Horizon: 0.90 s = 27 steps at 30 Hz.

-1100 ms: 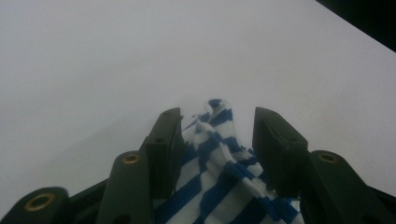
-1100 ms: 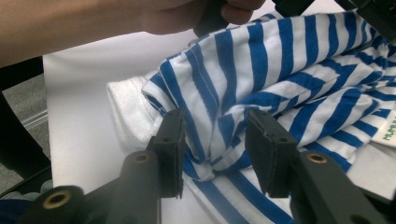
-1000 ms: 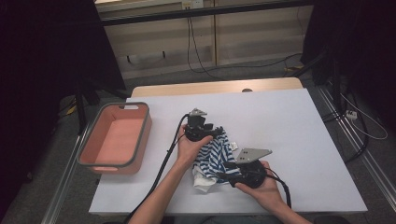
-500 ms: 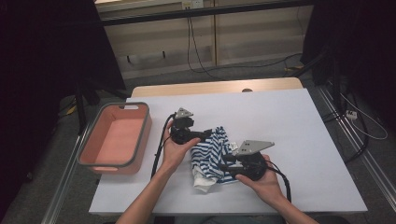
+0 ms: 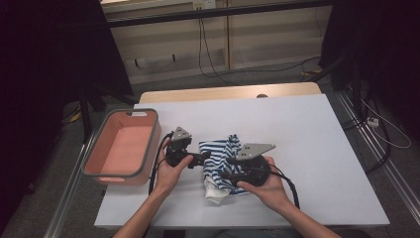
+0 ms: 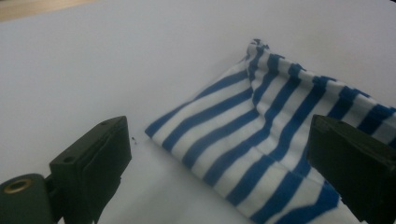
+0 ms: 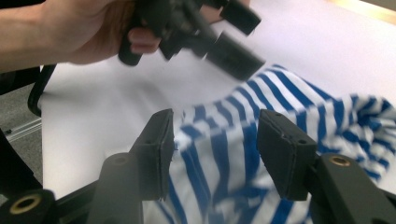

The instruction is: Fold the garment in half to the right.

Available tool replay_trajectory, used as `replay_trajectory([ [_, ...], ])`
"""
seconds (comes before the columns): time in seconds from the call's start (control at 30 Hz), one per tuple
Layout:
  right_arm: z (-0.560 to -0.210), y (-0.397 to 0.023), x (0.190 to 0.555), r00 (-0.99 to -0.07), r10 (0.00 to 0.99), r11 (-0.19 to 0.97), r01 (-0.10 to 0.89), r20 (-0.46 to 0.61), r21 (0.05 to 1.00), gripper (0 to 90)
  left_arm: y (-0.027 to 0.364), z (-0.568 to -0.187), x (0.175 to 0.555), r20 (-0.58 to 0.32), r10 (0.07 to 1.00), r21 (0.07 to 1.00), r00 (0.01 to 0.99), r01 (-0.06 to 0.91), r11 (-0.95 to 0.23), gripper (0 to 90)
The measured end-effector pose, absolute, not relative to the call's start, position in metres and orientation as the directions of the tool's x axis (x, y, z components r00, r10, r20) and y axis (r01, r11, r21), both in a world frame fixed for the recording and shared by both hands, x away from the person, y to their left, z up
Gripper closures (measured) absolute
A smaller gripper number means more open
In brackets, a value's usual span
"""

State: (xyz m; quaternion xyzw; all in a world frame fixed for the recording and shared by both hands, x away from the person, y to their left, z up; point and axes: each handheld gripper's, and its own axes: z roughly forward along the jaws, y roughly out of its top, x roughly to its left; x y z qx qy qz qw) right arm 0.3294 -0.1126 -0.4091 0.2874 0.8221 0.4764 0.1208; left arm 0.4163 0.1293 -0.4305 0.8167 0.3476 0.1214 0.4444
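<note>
The striped cloth (image 5: 222,166) lies bunched mid-bench (image 5: 307,148), light and limp, so I'd pinch a folded edge. My left gripper (image 5: 203,159) has just opened wide beside it; my right gripper (image 7: 212,149), jaws just widening, straddles a fold, probably loose.

table (image 5: 317,148): white-topped | striped cloth (image 5: 220,158): lay crumpled on it, between both claws | pink bin (image 5: 121,146): stood at its edge, beyond left claw (image 5: 202,159)

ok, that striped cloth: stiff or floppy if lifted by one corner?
Likely floppy: the blue-and-white striped cloth lies bunched in soft folds. Probably light, being thin fabric. It would probably drag and bunch if pushed, not slide whole.
</note>
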Motion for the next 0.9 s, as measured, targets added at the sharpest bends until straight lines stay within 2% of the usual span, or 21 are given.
replay_trajectory([
  [0.2, -0.411, -0.097, 0.341, -0.776, 0.630, 0.415, 0.367, 0.027, 0.832, 43.1, 0.138, -0.433, 0.401, -0.082, 0.675, 0.807, 0.733, 0.446, -0.386, 6.9],
  [0.37, -0.419, -0.102, 0.339, -0.745, 0.667, 0.434, 0.399, 0.009, 0.808, 42.9, 0.148, -0.437, 0.389, -0.062, 0.682, 0.798, 0.729, 0.446, -0.405, 7.1],
  [0.57, -0.422, -0.119, 0.334, -0.716, 0.698, 0.425, 0.435, 0.018, 0.794, 48.6, 0.148, -0.436, 0.381, -0.047, 0.675, 0.793, 0.736, 0.438, -0.423, 7.3],
  [0.7, -0.424, -0.130, 0.330, -0.717, 0.695, 0.413, 0.454, 0.050, 0.790, 64.7, 0.146, -0.437, 0.380, -0.047, 0.671, 0.791, 0.740, 0.438, -0.427, 7.3],
  [0.77, -0.425, -0.133, 0.328, -0.718, 0.695, 0.414, 0.456, 0.050, 0.788, 77.1, 0.147, -0.436, 0.379, -0.040, 0.670, 0.790, 0.742, 0.434, -0.433, 7.3],
  [0.87, -0.426, -0.142, 0.324, -0.716, 0.696, 0.412, 0.457, 0.051, 0.788, 87.0, 0.147, -0.437, 0.378, -0.041, 0.672, 0.792, 0.740, 0.434, -0.429, 7.3],
  [0.9, -0.427, -0.144, 0.323, -0.716, 0.697, 0.411, 0.457, 0.052, 0.789, 87.7, 0.148, -0.438, 0.378, -0.041, 0.671, 0.791, 0.741, 0.434, -0.432, 7.3],
])
